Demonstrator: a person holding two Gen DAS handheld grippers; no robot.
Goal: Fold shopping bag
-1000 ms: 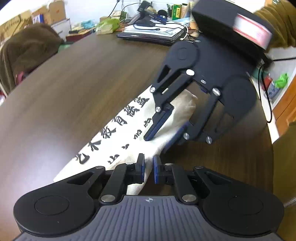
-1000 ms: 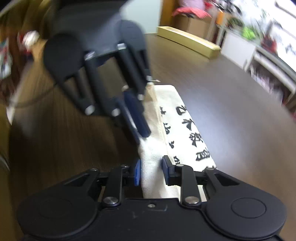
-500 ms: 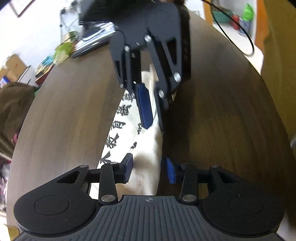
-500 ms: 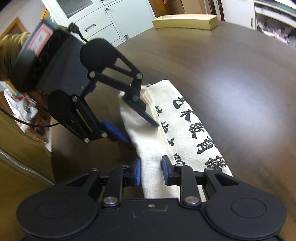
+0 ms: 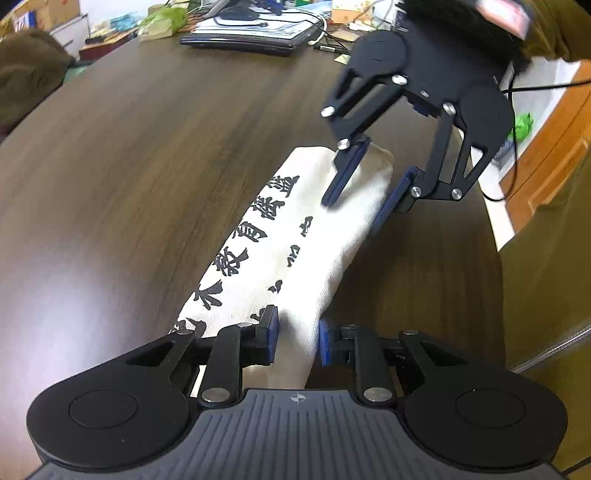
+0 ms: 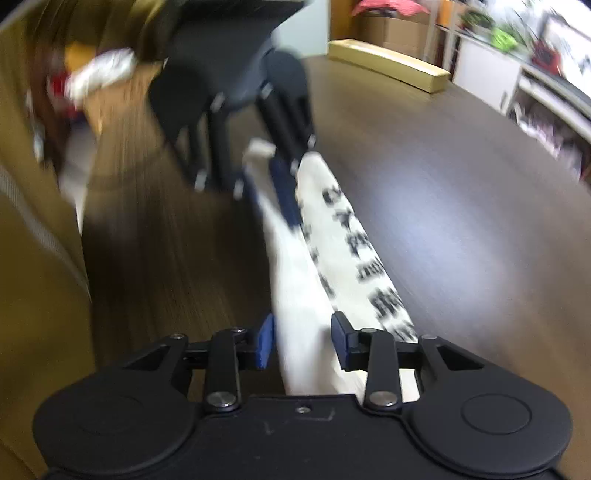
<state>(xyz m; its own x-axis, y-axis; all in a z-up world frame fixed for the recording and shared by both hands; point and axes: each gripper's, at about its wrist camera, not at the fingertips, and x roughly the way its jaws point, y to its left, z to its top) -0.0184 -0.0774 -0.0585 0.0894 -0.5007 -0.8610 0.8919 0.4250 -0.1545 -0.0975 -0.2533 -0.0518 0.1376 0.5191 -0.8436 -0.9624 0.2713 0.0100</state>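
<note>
A cream cloth shopping bag [image 5: 295, 229] with black characters lies folded into a long strip on the dark wooden table [image 5: 147, 166]. My left gripper [image 5: 298, 338] straddles the raised fold at the strip's near end. Its jaws are closing, and the pads sit at the cloth's sides without pinching it. My right gripper [image 5: 364, 195] stands over the far end with the fold between its fingers. In the blurred right wrist view, the right gripper [image 6: 302, 341] is opening, with a gap between its left pad and the bag [image 6: 306, 295]. The left gripper [image 6: 269, 192] is over the other end.
A laptop and papers [image 5: 251, 33] lie at the table's far side. A long yellow box [image 6: 388, 70] rests on the table near its far edge. The table's curved edge [image 5: 491, 221] runs close to the right of the bag. A cable hangs there.
My left gripper let go of the fold, spread wide, and now narrows around it again. The right gripper's jaws have loosened from the cloth. Both views swung sideways and back.
</note>
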